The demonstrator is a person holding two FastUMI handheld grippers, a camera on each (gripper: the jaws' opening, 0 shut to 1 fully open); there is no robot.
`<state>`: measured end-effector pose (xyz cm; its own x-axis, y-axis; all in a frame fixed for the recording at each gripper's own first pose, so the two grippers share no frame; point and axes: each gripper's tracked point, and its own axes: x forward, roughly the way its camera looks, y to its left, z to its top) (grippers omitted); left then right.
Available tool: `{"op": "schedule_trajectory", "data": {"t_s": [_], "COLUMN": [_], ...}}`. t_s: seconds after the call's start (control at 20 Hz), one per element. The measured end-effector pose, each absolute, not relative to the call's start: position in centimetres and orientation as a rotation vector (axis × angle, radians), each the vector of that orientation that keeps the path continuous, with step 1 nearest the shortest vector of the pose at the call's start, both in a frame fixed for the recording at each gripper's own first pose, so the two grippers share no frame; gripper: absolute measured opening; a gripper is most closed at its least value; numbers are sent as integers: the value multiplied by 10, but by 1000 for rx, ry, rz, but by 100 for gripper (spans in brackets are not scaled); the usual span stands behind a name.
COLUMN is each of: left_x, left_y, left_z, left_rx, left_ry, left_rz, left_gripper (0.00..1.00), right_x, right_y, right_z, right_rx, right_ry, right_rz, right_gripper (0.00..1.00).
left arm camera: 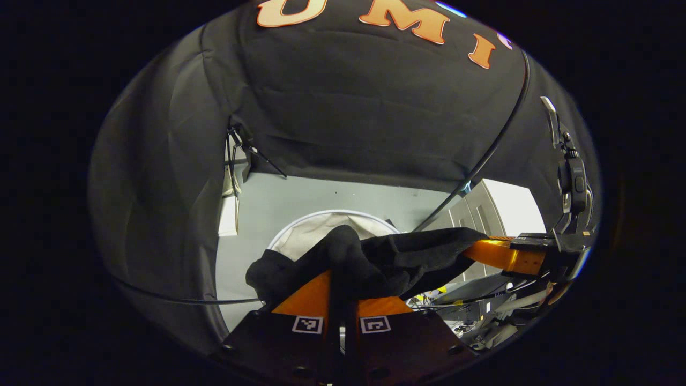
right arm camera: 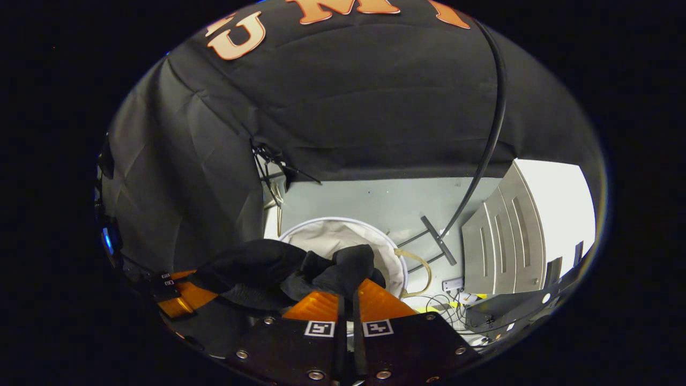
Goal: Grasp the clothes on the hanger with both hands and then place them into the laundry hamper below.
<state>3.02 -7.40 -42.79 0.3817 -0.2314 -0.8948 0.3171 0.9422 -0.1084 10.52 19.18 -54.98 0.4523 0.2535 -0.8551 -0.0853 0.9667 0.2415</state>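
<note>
Your left gripper [left arm camera: 343,292] and right gripper [right arm camera: 348,300] each clench the black garment [left arm camera: 370,257] above the hamper [right arm camera: 343,236].

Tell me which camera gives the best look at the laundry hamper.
The right gripper view: the laundry hamper shows most of its round white rim and pale lining beyond the black garment. In the left gripper view, the hamper is largely covered by the garment, leaving the far rim.

both views downward, sharing hamper [left arm camera: 332,217]
</note>
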Motion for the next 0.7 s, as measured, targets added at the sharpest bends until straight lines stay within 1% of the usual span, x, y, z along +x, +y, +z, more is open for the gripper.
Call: {"op": "schedule_trajectory", "data": {"t_s": [0.05, 0.1, 0.15, 0.2, 0.25, 0.3, 0.35, 0.4, 0.5, 0.55, 0.6, 0.65, 0.7], "left_x": [27, 23, 21, 16, 14, 13, 15, 15, 12, 13, 10, 10, 10], "left_y": [-73, -72, -71, -69, -67, -65, -63, -60, -58, -57, -56, -52, -49], "left_z": [-434, -440, -443, -447, -449, -449, -449, -449, -446, -446, -445, -443, -442], "left_rx": [87, 85, 74, 63, 62, 62, 65, 68, 58, 55, 52, 58, 60], "left_ry": [1144, 1162, 1178, 1198, 1207, 1210, 1212, 1211, 1216, 1221, 1223, 1221, 1219], "left_rz": [-348, -341, -336, -334, -330, -331, -329, -325, -320, -315, -310, -300, -298], "left_gripper": [12, 16, 11, 30, 30, 55, 48, 40, 64, 76, 88, 86, 76], "right_x": [104, 104, 105, 108, 108, 108, 107, 106, 103, 101, 100, 98, 97], "right_y": [191, 191, 195, 196, 192, 189, 187, 186, 183, 182, 181, 181, 184], "right_z": [-554, -555, -556, -557, -559, -560, -563, -562, -561, -558, -555, -550, -541], "right_rx": [160, 159, 173, 185, 185, 177, 167, 159, 148, 148, 147, 152, 155], "right_ry": [1092, 1098, 1097, 1099, 1101, 1105, 1110, 1112, 1117, 1113, 1110, 1101, 1074], "right_rz": [212, 213, 215, 212, 205, 197, 191, 189, 185, 185, 185, 197, 218], "right_gripper": [6, 6, 7, 7, 10, 0, 10, 10, 13, 18, 11, 29, 41]}}
